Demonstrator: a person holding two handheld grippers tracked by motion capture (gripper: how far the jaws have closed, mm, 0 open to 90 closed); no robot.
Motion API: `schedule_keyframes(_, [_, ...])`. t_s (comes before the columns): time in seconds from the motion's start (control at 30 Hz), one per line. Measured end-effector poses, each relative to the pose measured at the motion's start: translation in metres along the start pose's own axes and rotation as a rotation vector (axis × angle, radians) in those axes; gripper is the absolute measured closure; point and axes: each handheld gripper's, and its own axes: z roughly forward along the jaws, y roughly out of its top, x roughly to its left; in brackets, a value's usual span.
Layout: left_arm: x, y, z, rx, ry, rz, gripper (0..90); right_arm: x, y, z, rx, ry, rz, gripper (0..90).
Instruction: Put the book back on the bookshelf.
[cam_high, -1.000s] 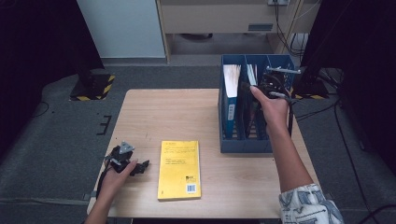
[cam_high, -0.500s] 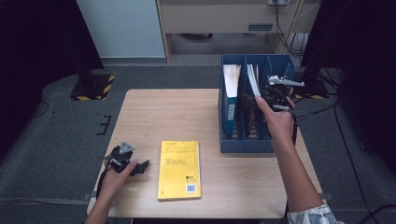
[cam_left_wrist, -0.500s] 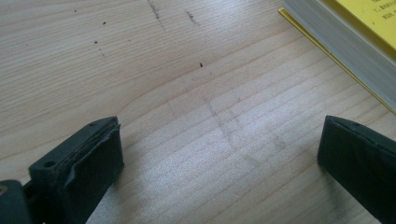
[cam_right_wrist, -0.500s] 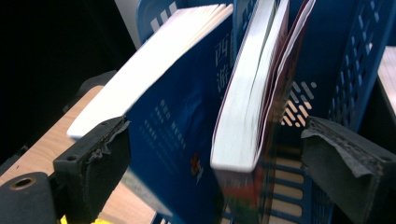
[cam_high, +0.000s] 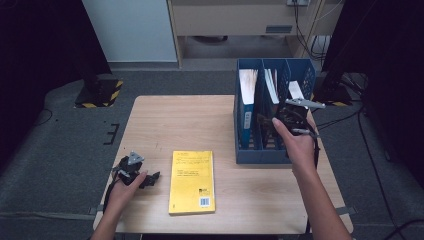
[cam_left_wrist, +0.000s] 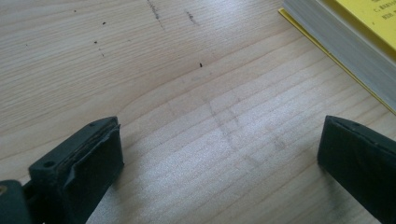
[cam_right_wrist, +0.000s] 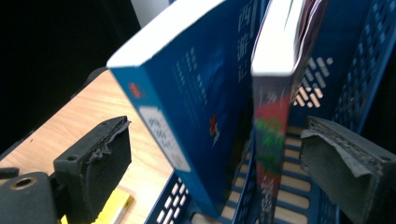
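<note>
A: Worktop (cam_high: 170, 120) of pale wood, going left to right: left gripper (cam_high: 145, 179) sits near the front left corner, jaws spread wide over bare wood with nothing between them. Just right of it the flat yellow paperback book (cam_high: 192, 181) lies along the front edge.

B: And the right side?

A: Blue perforated plastic file rack (cam_high: 260, 155) stands at the right edge with a blue-covered book (cam_high: 246, 107) upright in its left slot. Right gripper (cam_high: 272, 122) hovers over the rack, released, jaws having just opened, clamping nothing.
</note>
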Motion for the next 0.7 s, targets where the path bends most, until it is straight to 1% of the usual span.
schedule_keyframes(0.2, [0.000, 0.000, 0.000, 0.000, -0.001, 0.001, 0.0, 0.002, -0.016, 0.000, 0.010, 0.016, 0.007, 9.0])
schedule_keyframes(0.23, [0.000, 0.000, 0.000, 0.000, -0.001, 0.001, 0.0, 0.002, -0.018, -0.001, 0.007, 0.020, 0.004, 9.0])
schedule_keyframes(0.47, [0.000, 0.000, 0.000, 0.000, -0.001, 0.001, 0.0, 0.008, -0.035, -0.001, 0.031, 0.045, -0.010, 10.1])
schedule_keyframes(0.7, [0.000, 0.000, 0.000, 0.000, -0.002, 0.002, 0.0, 0.015, -0.055, 0.001, 0.046, 0.068, -0.010, 10.0])
